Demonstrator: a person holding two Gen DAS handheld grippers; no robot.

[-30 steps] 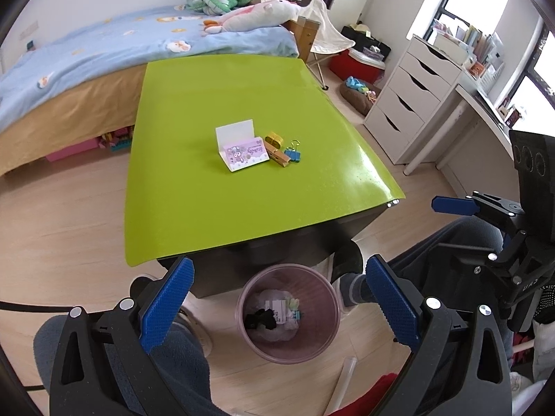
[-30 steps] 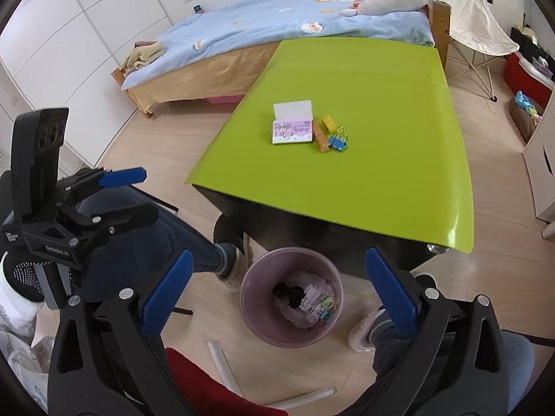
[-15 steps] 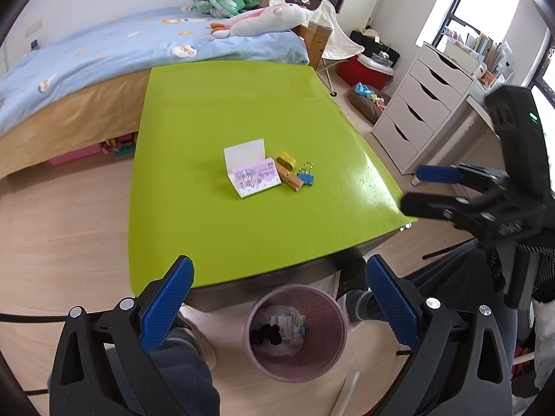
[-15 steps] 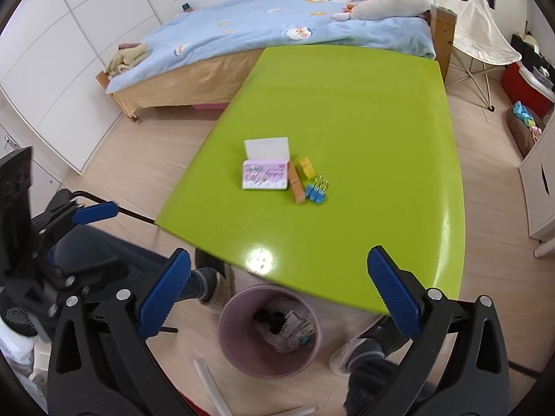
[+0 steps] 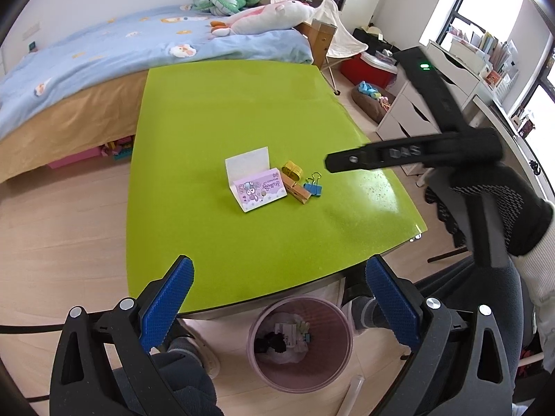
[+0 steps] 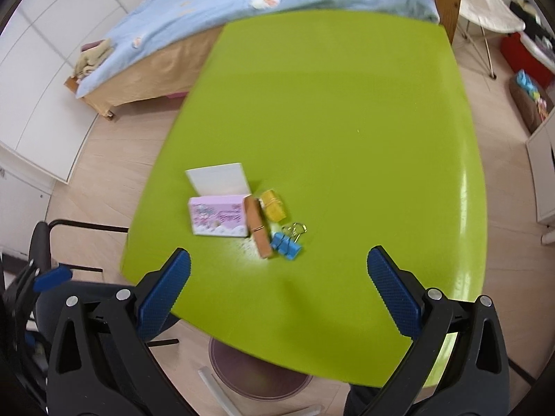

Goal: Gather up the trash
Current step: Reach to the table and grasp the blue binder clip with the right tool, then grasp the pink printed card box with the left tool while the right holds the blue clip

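I hold both grippers' jaws apart, empty: the right gripper (image 6: 277,277) hangs above the blue binder clip (image 6: 285,245) at centre frame, the left gripper (image 5: 279,298) above the counter (image 5: 242,111) edge.

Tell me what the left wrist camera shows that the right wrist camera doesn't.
Only the left wrist view shows inside the pink bin, with trash already in it, plus the gloved hand holding the right tool. Only the right wrist view shows the white wardrobe doors. Both show the green table, the pink box, wooden clothespin, yellow clip and blue binder clip.
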